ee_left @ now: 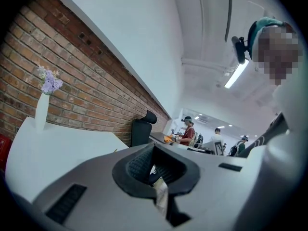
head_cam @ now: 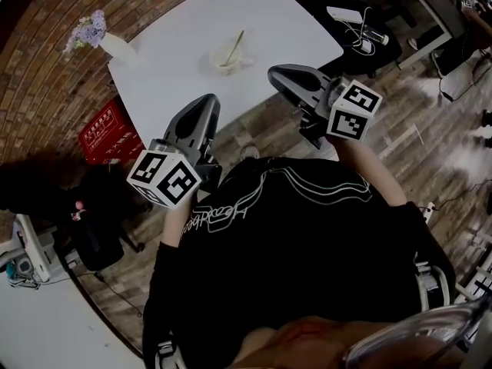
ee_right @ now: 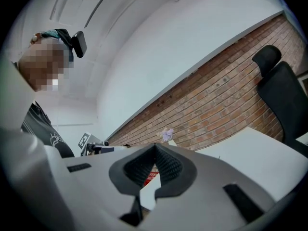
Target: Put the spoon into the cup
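A pale cup (head_cam: 227, 61) stands on the white table (head_cam: 277, 18) near its front edge. A spoon (head_cam: 237, 44) leans in the cup with its handle sticking up. Both grippers are held back from the table, close to the person's chest. My left gripper (head_cam: 202, 103) is below and left of the cup, and its jaws meet with nothing between them. My right gripper (head_cam: 278, 73) is to the right of the cup, also shut and empty. In the gripper views the left gripper (ee_left: 154, 146) and the right gripper (ee_right: 155, 146) point level over the table.
A white vase (head_cam: 116, 46) with purple flowers (head_cam: 90, 28) stands at the table's left corner by the brick wall. A red box (head_cam: 108, 133) sits on the floor below it. A black office chair (ee_right: 284, 95) is behind the table, and people work at desks further back.
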Motion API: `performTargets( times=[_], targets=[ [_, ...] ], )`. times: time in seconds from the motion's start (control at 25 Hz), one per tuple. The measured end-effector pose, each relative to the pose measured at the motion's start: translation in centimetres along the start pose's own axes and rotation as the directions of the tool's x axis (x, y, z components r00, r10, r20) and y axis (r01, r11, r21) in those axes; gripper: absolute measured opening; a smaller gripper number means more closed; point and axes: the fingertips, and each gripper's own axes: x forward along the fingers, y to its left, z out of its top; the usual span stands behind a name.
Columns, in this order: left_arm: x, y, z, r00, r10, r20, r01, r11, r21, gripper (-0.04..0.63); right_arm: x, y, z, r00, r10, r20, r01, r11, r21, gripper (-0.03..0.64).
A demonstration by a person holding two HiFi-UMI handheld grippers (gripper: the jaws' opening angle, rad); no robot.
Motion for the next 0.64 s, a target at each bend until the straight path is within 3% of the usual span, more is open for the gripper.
performTargets(
  times=[0.24, 0.64],
  targets=[
    [-0.1, -1.2, -0.1, 1.000, 0.004, 0.000, -0.004, 0.999, 0.044, 0.003, -1.0, 0.5, 0.6, 1.000, -0.006, 0.022, 0.006, 1.000, -0.007, -0.003],
    [-0.5, -2.0, -0.5, 1.000, -0.011, 0.015, 0.010, 1.000, 0.028, 0.003, -2.1, 0.8, 0.0, 1.000, -0.017, 0.022, 0.017, 1.000, 0.001, -0.003]
  ],
)
